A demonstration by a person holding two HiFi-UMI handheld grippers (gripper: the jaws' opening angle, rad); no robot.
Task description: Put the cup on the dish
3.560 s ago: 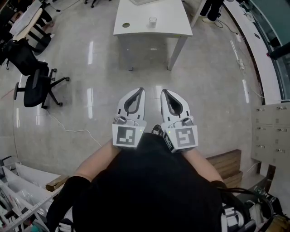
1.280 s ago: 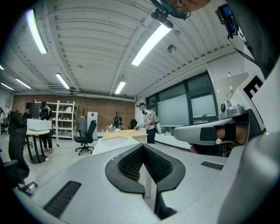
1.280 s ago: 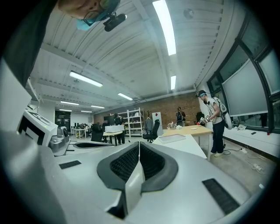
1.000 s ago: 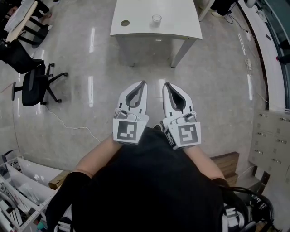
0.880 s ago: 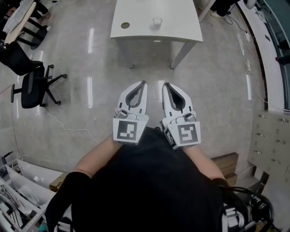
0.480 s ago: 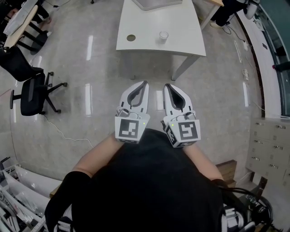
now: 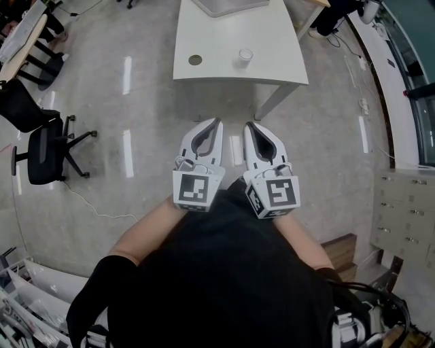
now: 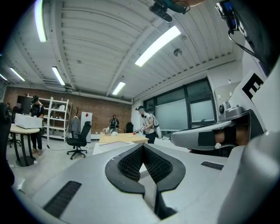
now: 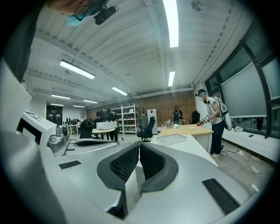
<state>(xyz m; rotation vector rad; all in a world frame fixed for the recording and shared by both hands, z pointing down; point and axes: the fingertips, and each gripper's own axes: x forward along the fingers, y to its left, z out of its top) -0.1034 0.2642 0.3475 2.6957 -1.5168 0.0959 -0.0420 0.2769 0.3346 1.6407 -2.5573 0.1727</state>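
Observation:
In the head view a white table point(image 7: 272, 34) stands ahead of me on the grey floor. A small pale cup point(image 7: 245, 56) stands upright near its front edge. A small round dark dish point(image 7: 195, 60) lies to the cup's left, apart from it. My left gripper point(image 7: 217, 122) and right gripper point(image 7: 247, 125) are held side by side over the floor, short of the table, pointing level at it. Both are shut with nothing between the jaws. The left gripper view shows that gripper point(image 8: 142, 146) with its tips meeting. In the right gripper view the right gripper point(image 9: 138, 143) looks the same.
A white tray point(image 7: 228, 5) lies at the table's far side. A black office chair point(image 7: 41, 146) and a floor cable point(image 7: 102, 207) are at the left, lockers point(image 7: 408, 204) at the right. A person with a backpack point(image 9: 214, 124) stands by a wooden table point(image 9: 192, 129) beyond.
Both grippers have moved forward together towards the white table. The table with cup and dish now sits lower and nearer in the head view. Neither gripper's jaws have changed.

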